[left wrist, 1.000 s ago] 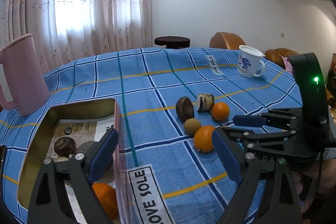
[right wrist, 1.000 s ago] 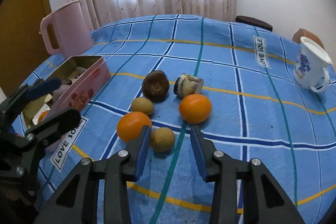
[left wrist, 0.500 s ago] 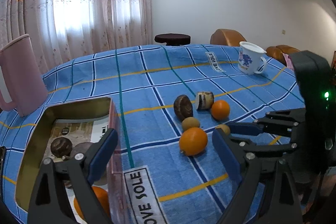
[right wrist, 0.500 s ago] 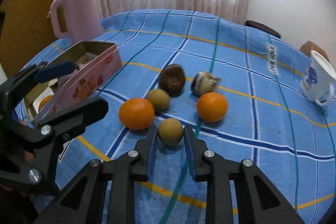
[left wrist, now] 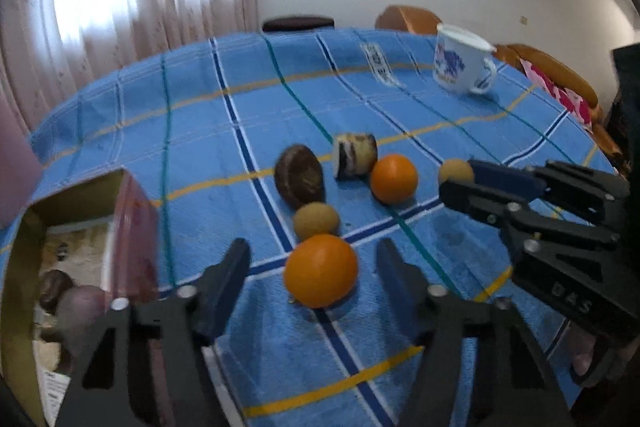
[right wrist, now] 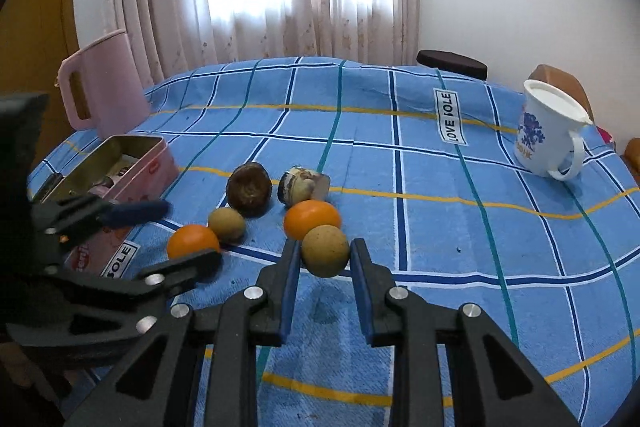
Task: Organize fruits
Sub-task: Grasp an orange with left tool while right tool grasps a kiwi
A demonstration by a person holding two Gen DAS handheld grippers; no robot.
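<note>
1. Left wrist view: left gripper (left wrist: 312, 267) fingers at medium spread and closing, either side of the near orange (left wrist: 320, 270) on the tabletop (left wrist: 224, 311); pads not yet touching it.
2. Same view: right gripper (left wrist: 460, 179) at right, clamped on a small tan fruit (left wrist: 455, 171).
3. Same view: loose on the cloth: brown fruit (left wrist: 299, 180), second tan fruit (left wrist: 316, 219), far orange (left wrist: 394, 178), striped item (left wrist: 355, 155). Mug (left wrist: 460, 65) far right, well apart.
4. Same view: tin (left wrist: 136, 227) at left, open; two dark round fruits inside over printed paper. Blurred, so nothing more certain.
5. Right wrist view: right fingers narrow, gripping the tan fruit, apparently raised just off the cloth, shadow beneath.
6. Same view: tin beside the pink jug (right wrist: 100, 95); contents mostly hidden by its wall and the left gripper.
7. Step in hand, judged: two pickups, one secured, one closing.
8. Next move, judged: finish closing on the orange without rolling it, then carry both fruits over the rim, clear of fruit already inside.
</note>
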